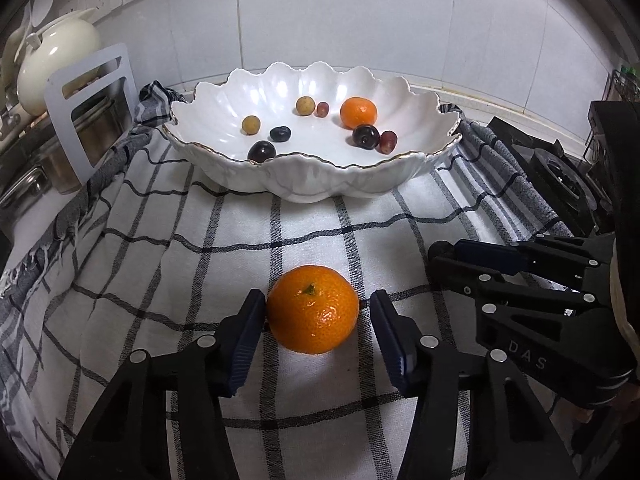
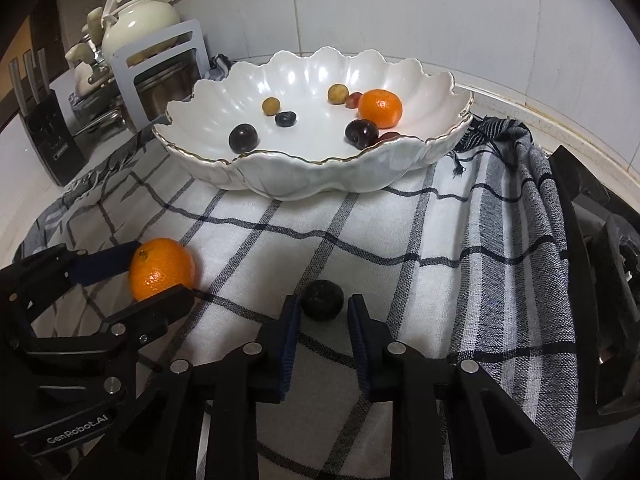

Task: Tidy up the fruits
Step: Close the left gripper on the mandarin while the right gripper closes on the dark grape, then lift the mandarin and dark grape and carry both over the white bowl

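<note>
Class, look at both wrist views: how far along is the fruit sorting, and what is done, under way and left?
Done: the scalloped white bowl already holds one mandarin and seven small round fruits.

Under way: the left tool straddles a second mandarin on the checked cloth; the right tool flanks a dark plum. Neither is lifted.

Left: both fruits must go into the bowl.

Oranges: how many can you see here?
2. One orange in the bowl lies at its right side; the orange on the cloth sits between the left gripper fingers. None seem hidden.
</note>
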Motion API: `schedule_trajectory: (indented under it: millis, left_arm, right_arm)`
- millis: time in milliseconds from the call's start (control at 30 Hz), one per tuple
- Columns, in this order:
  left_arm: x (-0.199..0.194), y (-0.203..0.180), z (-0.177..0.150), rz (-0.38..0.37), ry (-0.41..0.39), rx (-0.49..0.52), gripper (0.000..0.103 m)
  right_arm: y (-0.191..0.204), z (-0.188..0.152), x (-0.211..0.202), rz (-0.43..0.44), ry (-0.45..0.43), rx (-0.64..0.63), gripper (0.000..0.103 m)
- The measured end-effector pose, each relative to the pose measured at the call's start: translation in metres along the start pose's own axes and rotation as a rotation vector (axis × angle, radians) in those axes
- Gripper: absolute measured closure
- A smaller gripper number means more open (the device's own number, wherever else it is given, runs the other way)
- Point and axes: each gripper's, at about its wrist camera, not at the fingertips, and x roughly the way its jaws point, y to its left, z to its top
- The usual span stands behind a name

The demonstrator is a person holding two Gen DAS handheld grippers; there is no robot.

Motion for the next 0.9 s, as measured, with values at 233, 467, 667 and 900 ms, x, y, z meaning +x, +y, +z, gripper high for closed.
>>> schedule_trajectory:
  millis: [233, 467, 667, 900]
  left_arm:
    - [-0.001, 0.002, -0.001, 0.003, -0.003, -0.003, 0.056]
    - [-0.007, 0.003, -0.005, -0.004, -0.004, -0.017, 0.056]
    - [-0.022, 0.005, -0.005, 0.000, -0.030, -0.031, 0.056]
    - [-0.044, 0.006, -0.003, -0.003, -0.076, -0.038, 0.056]
  right_arm:
    - [0.001, 0.001, 0.001, -0.001, 0.001, -0.008, 0.080]
    - [0.005, -0.001, -0.012, -0.009, -0.043, -0.033, 0.080]
    - [0.011, -0.006, -0.028, -0.008, -0.069, -0.042, 0.080]
    - [0.015, -0.008, -0.052, -0.015, -0.119, -0.042, 0.080]
